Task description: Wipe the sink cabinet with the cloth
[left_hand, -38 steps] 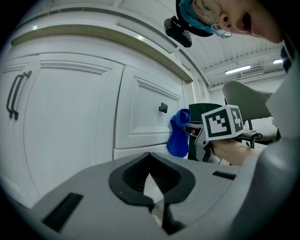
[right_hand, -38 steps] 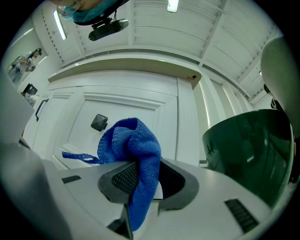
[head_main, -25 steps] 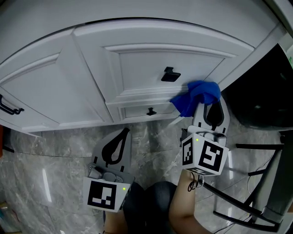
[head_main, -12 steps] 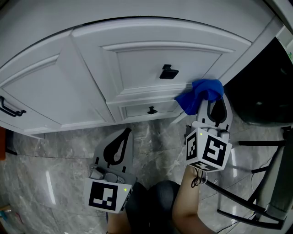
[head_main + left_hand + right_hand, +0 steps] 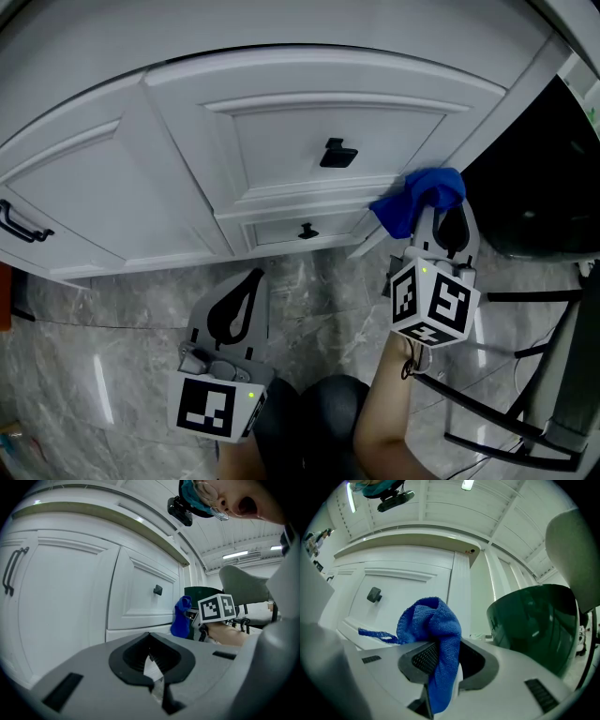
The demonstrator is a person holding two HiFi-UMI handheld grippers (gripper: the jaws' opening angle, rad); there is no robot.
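Your right gripper (image 5: 442, 225) pinches the blue cloth (image 5: 417, 199), seemingly touching the sink cabinet (image 5: 309, 131) at its lower right edge. Your left gripper (image 5: 234, 305) is closed and empty. Drag hard and that thin fold may slip free.

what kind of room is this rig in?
Likely a kitchen or bathroom, seen low down in front of the sink unit. The cues are a white panelled cabinet with a square black knob, a grey marble-look floor, and a blue microfibre cloth clamped in the right gripper at the cabinet's lower edge.
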